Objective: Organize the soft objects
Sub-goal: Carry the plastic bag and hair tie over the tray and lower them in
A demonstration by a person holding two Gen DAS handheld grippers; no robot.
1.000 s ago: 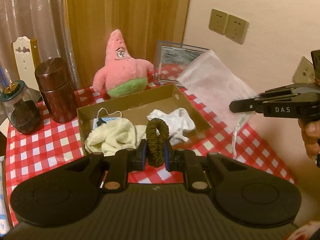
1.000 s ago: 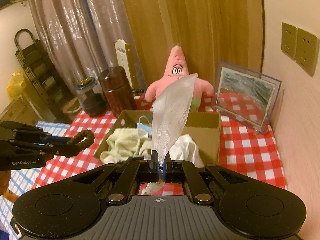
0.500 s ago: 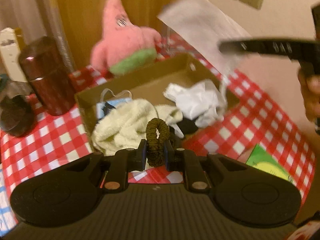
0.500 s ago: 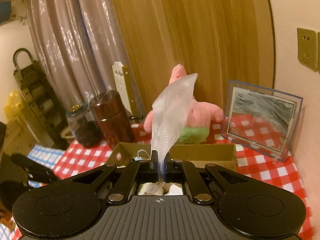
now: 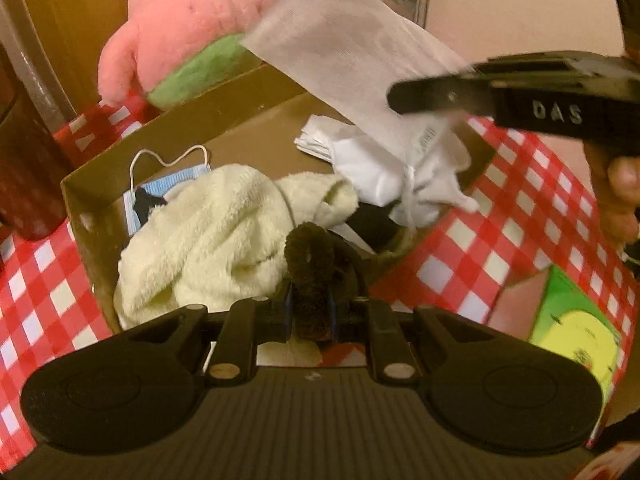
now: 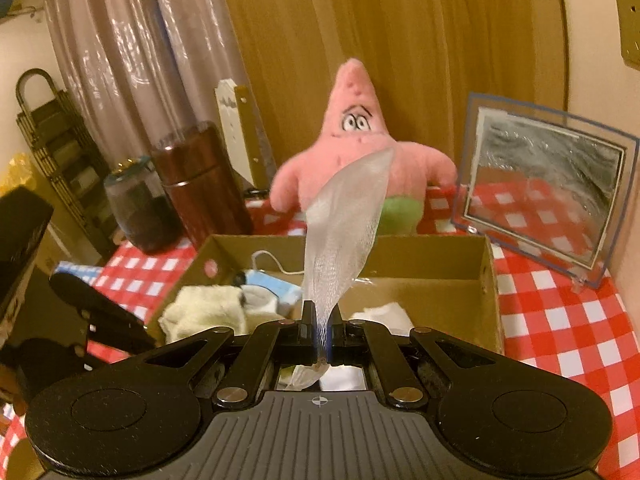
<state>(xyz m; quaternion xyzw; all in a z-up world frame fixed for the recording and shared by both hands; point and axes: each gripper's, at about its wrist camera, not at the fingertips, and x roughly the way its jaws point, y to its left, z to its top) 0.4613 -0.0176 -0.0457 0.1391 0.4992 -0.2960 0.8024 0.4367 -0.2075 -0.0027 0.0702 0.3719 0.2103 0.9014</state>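
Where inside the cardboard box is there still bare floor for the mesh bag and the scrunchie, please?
The cardboard box has bare floor along its back wall and right-hand part, behind the white cloth. Its left side is crowded: cream towel and face mask. Checked tablecloth lies bare right of the box, before the picture frame.

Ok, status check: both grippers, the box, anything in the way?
Left gripper shut on dark scrunchie, over cardboard box. Right gripper shut on white mesh bag. Cream towel and white cloth already crowd the box.
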